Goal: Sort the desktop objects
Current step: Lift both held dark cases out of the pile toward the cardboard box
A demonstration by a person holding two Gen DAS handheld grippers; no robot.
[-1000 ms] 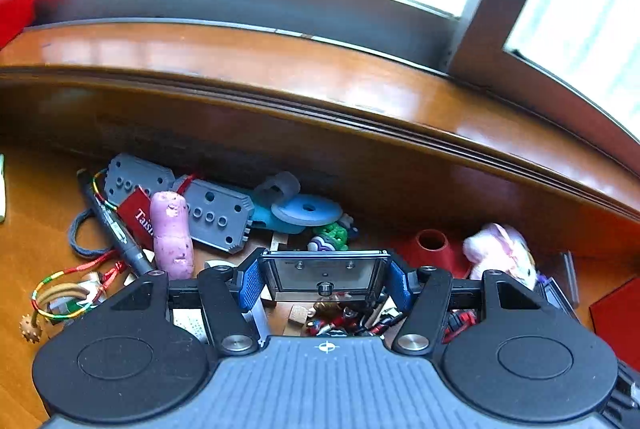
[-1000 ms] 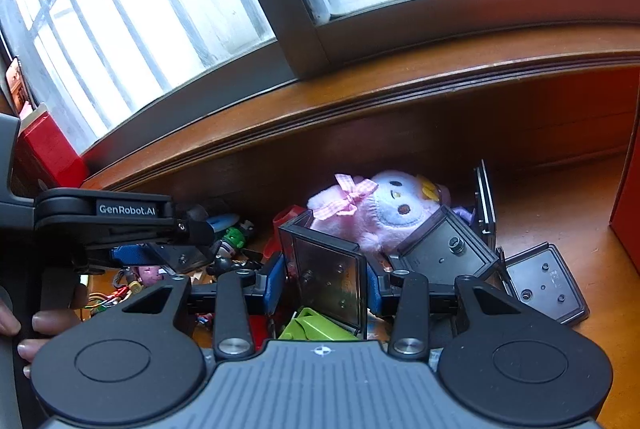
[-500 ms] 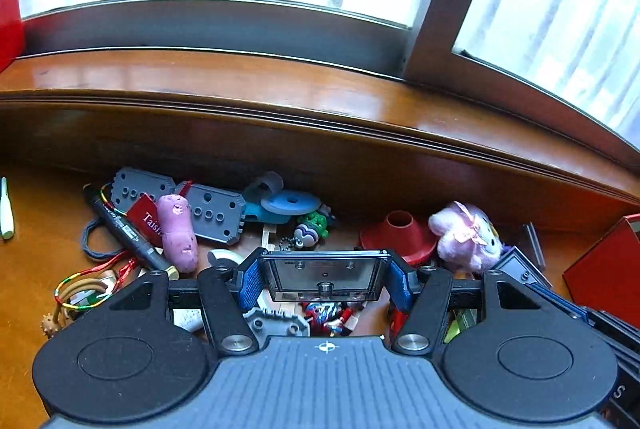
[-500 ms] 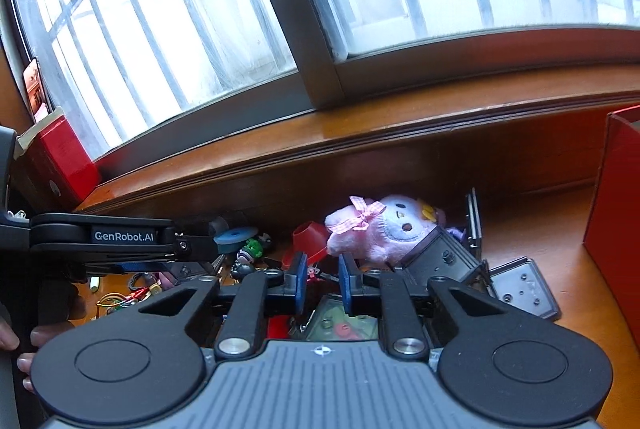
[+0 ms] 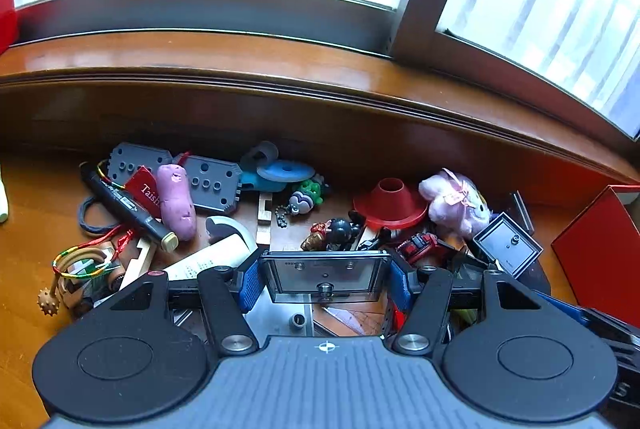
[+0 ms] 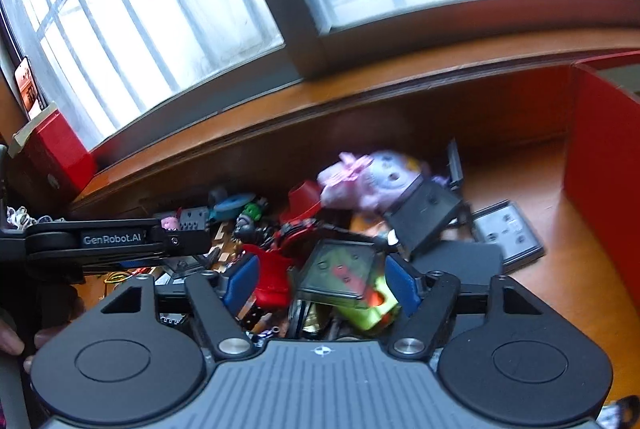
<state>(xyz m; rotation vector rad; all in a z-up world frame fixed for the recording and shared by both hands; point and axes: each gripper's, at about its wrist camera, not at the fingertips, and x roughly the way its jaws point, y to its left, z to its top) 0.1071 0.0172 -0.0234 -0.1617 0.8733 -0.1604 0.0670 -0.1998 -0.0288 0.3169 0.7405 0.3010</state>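
The right tongs (image 6: 322, 279) have just sprung open, nothing pinched, above a dark plate (image 6: 340, 271) on the desk's heap, while the left tongs (image 5: 325, 277) grip a clear plate (image 5: 325, 275) for sorting.

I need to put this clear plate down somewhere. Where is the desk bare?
Bare wood lies left of the marker and hair tie, and between the grey plate and the red box. The middle, from the pink toy to the plush, is crowded.
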